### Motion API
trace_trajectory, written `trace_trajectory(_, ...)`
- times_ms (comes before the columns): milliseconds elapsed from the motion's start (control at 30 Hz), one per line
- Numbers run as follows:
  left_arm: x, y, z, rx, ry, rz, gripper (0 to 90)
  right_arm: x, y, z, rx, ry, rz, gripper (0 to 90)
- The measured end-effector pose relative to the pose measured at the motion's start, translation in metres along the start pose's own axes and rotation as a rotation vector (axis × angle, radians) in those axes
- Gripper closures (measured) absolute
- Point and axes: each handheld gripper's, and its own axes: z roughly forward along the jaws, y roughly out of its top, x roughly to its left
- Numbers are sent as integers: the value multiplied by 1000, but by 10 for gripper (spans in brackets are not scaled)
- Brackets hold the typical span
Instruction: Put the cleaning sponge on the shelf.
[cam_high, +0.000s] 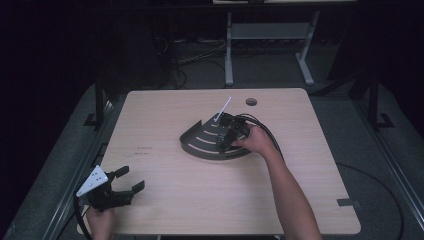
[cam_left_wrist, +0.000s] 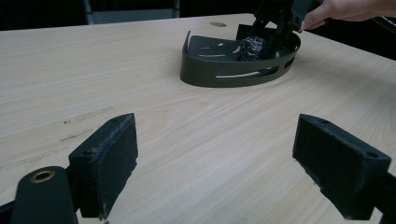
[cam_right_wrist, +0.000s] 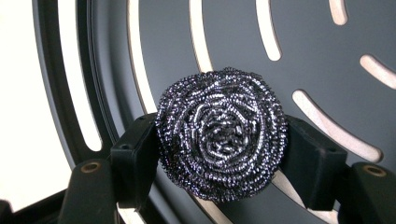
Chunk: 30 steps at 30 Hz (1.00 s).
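A dark, slotted, fan-shaped tray (cam_high: 200, 150) with a low rim lies at the table's middle. In the right gripper view my right gripper (cam_right_wrist: 222, 151) is shut on a round steel wool scourer (cam_right_wrist: 222, 135), both pads pressed into its sides, just over the tray floor (cam_right_wrist: 303, 46). From the left gripper view the scourer (cam_left_wrist: 252, 46) sits low inside the tray (cam_left_wrist: 224, 77) under the right gripper (cam_left_wrist: 275, 23). My left gripper (cam_high: 131, 178) rests near the table's front left corner. Its jaws stand wide apart over bare wood (cam_left_wrist: 215, 163), with nothing between them.
A thin white stick (cam_high: 223, 109) slants up at the tray's far side. The light wooden table (cam_high: 165, 200) has a round cable hole (cam_high: 251, 101) near its far edge. Cables trail from the right gripper. Beyond the table are a dark floor and desk legs.
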Motion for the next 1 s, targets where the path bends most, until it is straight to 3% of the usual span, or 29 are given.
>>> trace_trajectory(1000,0,0,1,1,0,-2,133,4,-2,-12,-43,-1,16,213)
